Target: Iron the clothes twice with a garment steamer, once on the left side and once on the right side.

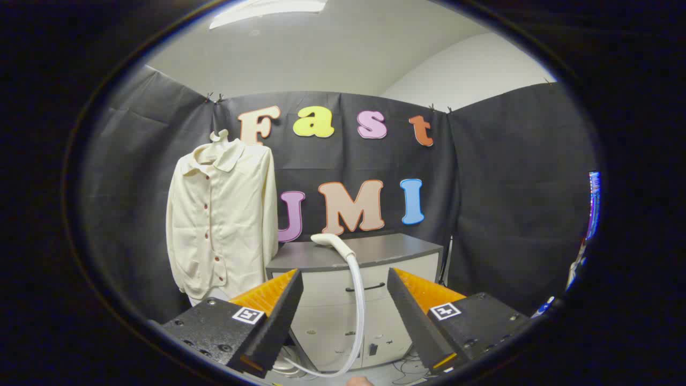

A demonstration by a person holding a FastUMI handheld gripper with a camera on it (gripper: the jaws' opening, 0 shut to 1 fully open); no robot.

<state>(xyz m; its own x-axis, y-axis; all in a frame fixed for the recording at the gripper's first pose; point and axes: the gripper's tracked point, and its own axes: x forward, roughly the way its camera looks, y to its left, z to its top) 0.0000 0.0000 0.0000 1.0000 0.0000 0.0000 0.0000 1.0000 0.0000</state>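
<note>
So the gripper sits spread wide and empty, lined up on the steamer head lying on the cabinet at twelve o'clock, cream shirt hanging at ten o'clock, ready for steaming.

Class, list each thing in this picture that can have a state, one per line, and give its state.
Hand-held gripper: open, fingers apart, holding nothing.
White garment steamer head: lying on the cabinet top, beyond the fingers, not held.
White steamer hose: hanging down the cabinet front, curving towards the floor.
Cream button-up shirt: hanging on a hanger, buttoned.
Grey-topped white cabinet: drawer and doors shut.
</note>
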